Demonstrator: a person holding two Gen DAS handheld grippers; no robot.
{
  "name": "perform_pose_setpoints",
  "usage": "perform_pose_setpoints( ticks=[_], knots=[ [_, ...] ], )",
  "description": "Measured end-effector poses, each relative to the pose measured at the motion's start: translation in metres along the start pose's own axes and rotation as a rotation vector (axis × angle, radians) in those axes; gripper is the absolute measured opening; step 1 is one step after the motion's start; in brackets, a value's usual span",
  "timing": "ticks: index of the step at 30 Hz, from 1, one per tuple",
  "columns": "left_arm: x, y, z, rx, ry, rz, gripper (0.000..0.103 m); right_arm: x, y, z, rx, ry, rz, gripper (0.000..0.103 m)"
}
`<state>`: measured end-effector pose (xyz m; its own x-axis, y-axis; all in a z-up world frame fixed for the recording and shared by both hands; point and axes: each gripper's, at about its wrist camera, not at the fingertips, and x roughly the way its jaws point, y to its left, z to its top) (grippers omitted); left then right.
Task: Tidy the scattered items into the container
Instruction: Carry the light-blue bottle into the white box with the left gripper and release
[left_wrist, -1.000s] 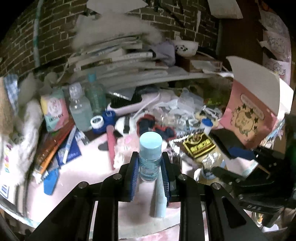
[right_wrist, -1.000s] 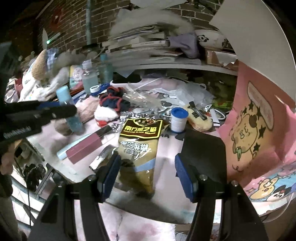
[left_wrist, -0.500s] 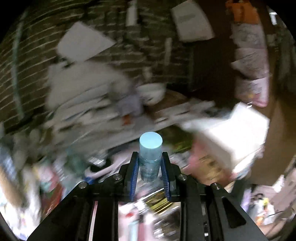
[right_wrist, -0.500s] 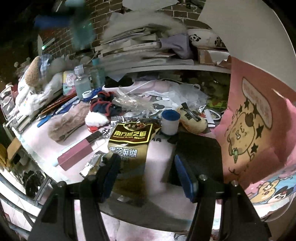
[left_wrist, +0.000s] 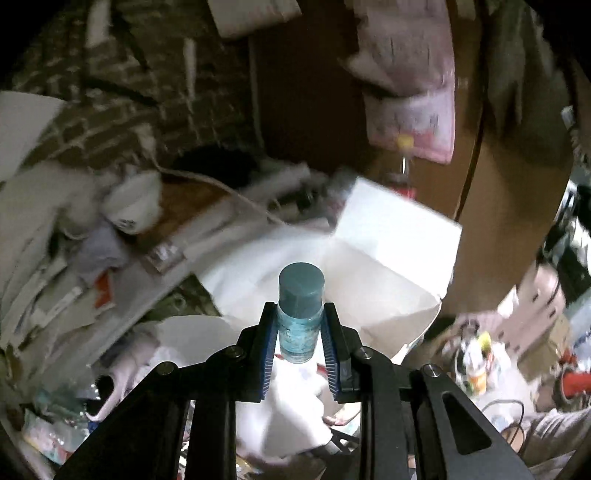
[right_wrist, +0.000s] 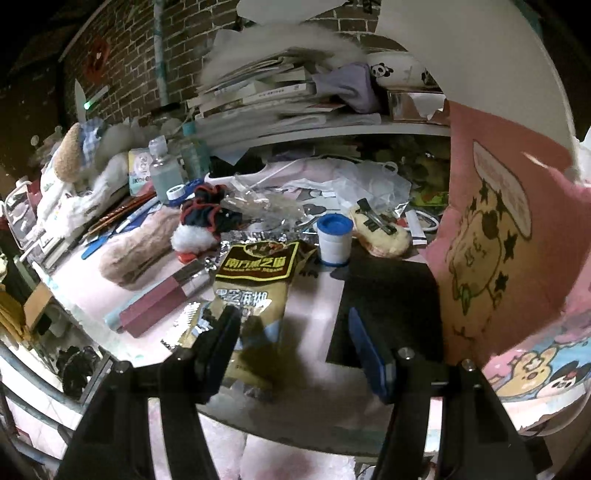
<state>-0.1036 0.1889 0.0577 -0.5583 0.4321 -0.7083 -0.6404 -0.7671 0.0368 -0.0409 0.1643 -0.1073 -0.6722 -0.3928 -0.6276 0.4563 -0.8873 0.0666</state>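
Note:
My left gripper (left_wrist: 300, 338) is shut on a small blue bottle (left_wrist: 300, 314) with a pale blue cap, held upright high above the table. Beyond it is the open white inside of the pink box (left_wrist: 373, 273). My right gripper (right_wrist: 295, 332) is open and empty, low over the table above a brown snack packet (right_wrist: 255, 280). The pink box's cartoon-printed side (right_wrist: 495, 236) stands at the right in the right wrist view. A white jar with a blue lid (right_wrist: 334, 240) stands behind the packet.
The pink table holds a pink rectangular case (right_wrist: 162, 299), a fuzzy beige pouch (right_wrist: 136, 254), a dark cloth bundle (right_wrist: 210, 214), clear bottles (right_wrist: 164, 173), crumpled plastic (right_wrist: 369, 184) and a black flat item (right_wrist: 391, 291). A shelf with stacked books (right_wrist: 280, 96) runs behind.
My left gripper has lifted the blue bottle off the table and swung right, up over the pink box's open top. My right gripper has stayed nearly still, open.

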Motion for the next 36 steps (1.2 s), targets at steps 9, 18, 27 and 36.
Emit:
perform_pose_setpoints(
  ticks=[9, 18, 27, 36],
  knots=[
    [0.059, -0.019, 0.007, 0.052, 0.212, 0.02, 0.019, -0.004, -0.004, 0.0, 0.016, -0.01, 0.015, 0.058],
    [0.083, -0.031, 0.0, 0.123, 0.306, 0.113, 0.019, -0.007, -0.007, -0.001, 0.043, -0.019, 0.03, 0.058],
    [0.079, -0.033, -0.002, 0.149, 0.298, 0.126, 0.036, -0.006, -0.009, -0.002, 0.038, -0.016, 0.023, 0.058],
    [0.061, -0.028, 0.003, 0.131, 0.244, 0.104, 0.052, -0.006, -0.014, -0.005, 0.039, -0.011, 0.004, 0.058]
  ],
)
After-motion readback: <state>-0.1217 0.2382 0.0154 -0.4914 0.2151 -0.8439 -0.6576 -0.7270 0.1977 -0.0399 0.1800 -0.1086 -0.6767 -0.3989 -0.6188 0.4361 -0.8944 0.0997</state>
